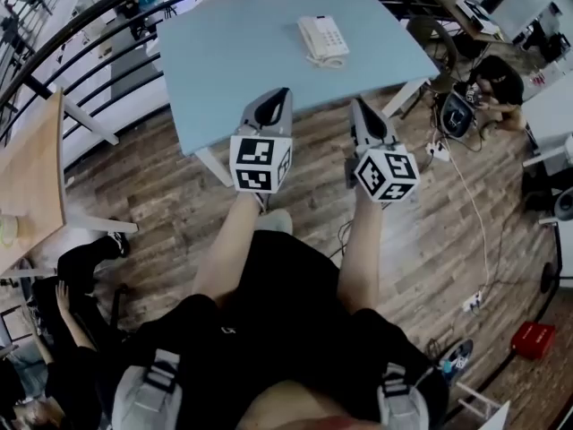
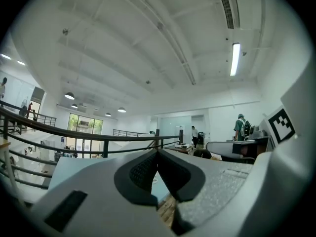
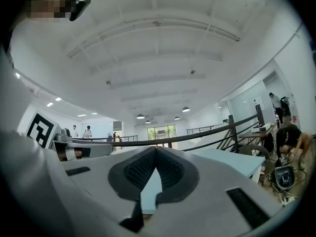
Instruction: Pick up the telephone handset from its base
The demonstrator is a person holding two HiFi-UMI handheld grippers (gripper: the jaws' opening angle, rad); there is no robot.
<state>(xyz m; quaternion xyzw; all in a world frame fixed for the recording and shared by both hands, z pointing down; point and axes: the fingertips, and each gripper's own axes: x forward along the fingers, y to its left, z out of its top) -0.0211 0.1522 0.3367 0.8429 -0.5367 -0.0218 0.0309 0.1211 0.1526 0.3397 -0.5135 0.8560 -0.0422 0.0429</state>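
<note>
A white telephone (image 1: 323, 39) sits near the far right of the light blue table (image 1: 224, 61), its handset (image 1: 311, 36) resting on the base's left side. Both grippers are held level over the table's near edge, well short of the phone. The left gripper (image 1: 285, 94) is shut, its dark pads meeting at the tips with nothing between them (image 2: 158, 151). To its right, the right gripper (image 1: 356, 104) is also shut and empty (image 3: 155, 150). The phone does not show in either gripper view.
A black railing (image 1: 81, 34) curves behind the table. A wooden table (image 1: 31, 177) stands at the left. At the right a person (image 1: 497, 81) crouches among cables, and a red box (image 1: 534, 339) lies on the wood floor. People sit at the lower left.
</note>
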